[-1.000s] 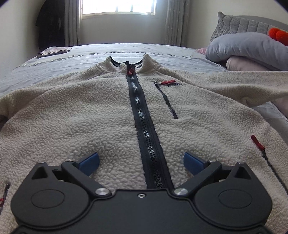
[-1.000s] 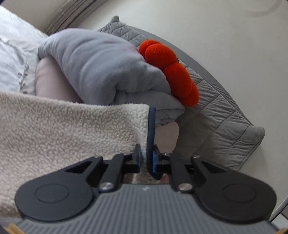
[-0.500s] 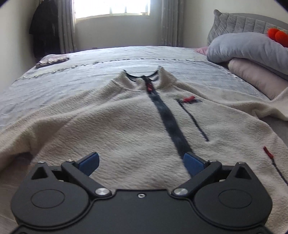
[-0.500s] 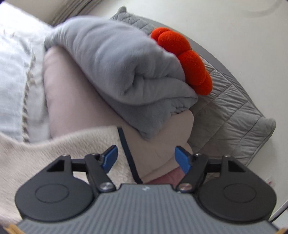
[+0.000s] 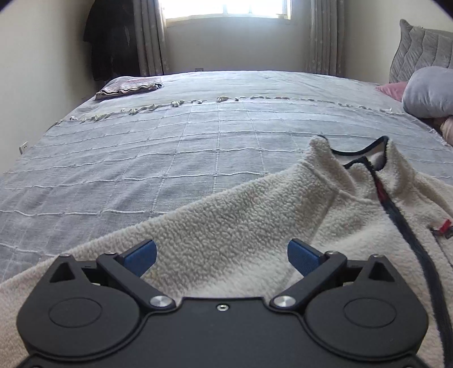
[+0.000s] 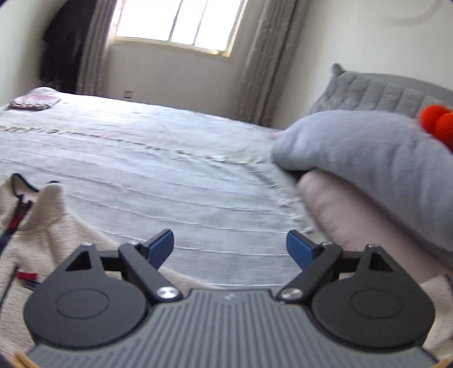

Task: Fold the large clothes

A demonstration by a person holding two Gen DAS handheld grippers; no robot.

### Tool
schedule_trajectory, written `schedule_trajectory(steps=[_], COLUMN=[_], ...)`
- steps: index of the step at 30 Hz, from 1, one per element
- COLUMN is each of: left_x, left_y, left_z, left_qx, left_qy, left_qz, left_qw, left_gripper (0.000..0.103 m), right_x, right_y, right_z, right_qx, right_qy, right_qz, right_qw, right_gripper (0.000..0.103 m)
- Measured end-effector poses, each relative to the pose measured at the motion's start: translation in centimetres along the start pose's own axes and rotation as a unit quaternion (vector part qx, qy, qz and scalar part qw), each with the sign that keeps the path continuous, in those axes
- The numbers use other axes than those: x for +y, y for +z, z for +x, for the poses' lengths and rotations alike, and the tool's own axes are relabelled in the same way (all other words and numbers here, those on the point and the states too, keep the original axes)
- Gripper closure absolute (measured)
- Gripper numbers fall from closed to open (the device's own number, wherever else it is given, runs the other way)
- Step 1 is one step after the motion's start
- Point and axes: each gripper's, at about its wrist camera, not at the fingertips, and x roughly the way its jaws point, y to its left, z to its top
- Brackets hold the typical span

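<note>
We begin with the left gripper (image 5: 221,251): its jaws stand wide apart, its blue pads (image 5: 141,254) over the cream fleece jacket (image 5: 254,226) with nothing clamped between them. The right gripper (image 6: 229,245) has its jaws opening, and we see only grey bedspread (image 6: 170,175) in the gap, with no fabric gripped. The jacket lies flat on the bedspread, front up, its dark zipper (image 5: 407,229) running to the collar (image 5: 351,158); in the right wrist view the collar sits at the left edge. Further out, we note a grey folded blanket (image 6: 368,158) resting on a pale pink pillow (image 6: 348,215) at the right. A folded cloth (image 5: 128,87) lies at the far left corner, below the window (image 5: 226,8).
</note>
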Motion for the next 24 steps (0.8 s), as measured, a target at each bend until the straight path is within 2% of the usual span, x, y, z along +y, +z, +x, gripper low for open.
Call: schedule_trajectory(steps=[3, 6, 7, 8, 9, 11, 15, 17, 19, 22, 24], left_x=[0.2, -0.3, -0.7, -1.2, -1.6, -2.0, -1.6, -1.8, -2.1, -1.6, -0.1], left_y=[0.5, 0.7, 0.7, 0.8, 0.9, 1.6, 3.3, 4.4, 5.3, 5.8, 5.3], left_z=[2.5, 4.5, 4.9, 5.4, 5.8, 7.0, 9.6, 10.8, 11.8, 10.7, 8.0], left_qx=[0.005, 0.005, -0.004, -0.01, -0.015, -0.023, -0.03, -0.033, -0.039, -0.048, -0.07], left_qy=[0.002, -0.007, -0.013, -0.014, -0.012, -0.007, -0.007, -0.003, 0.02, 0.084, 0.051], left_qz=[-0.01, 0.0, 0.017, 0.036, 0.053, 0.07, 0.047, 0.044, 0.049, 0.012, -0.017], left_qw=[0.9999, 1.0, 0.9998, 0.9992, 0.9984, 0.9973, 0.9984, 0.9985, 0.9979, 0.9953, 0.9961], left_gripper=[0.004, 0.005, 0.005, 0.005, 0.005, 0.005, 0.002, 0.002, 0.0, 0.004, 0.002], right_x=[4.6, 9.3, 10.8, 12.2, 13.6, 15.9, 17.2, 18.2, 19.0, 19.0, 18.9], right_y=[0.0, -0.9, -1.3, -1.6, -1.9, -2.0, -0.2, 0.4, 1.0, 0.9, 0.4], right_z=[3.1, 6.3, 7.5, 8.7, 9.8, 11.1, 13.7, 15.3, 16.0, 14.8, 12.8], right_qx=[0.028, 0.063, 0.084, 0.101, 0.109, 0.08, 0.062, 0.062, 0.059, 0.039, 0.02], right_qy=[0.066, 0.14, 0.17, 0.188, 0.189, 0.165, 0.153, 0.129, 0.103, 0.08, 0.079], right_qz=[-0.001, 0.001, 0.004, 0.003, -0.004, -0.016, 0.017, 0.006, 0.017, 0.06, 0.049], right_qw=[0.997, 0.988, 0.982, 0.977, 0.976, 0.983, 0.986, 0.99, 0.993, 0.994, 0.995], right_gripper=[0.021, 0.05, 0.064, 0.072, 0.074, 0.074, 0.074, 0.074, 0.074, 0.068, 0.06])
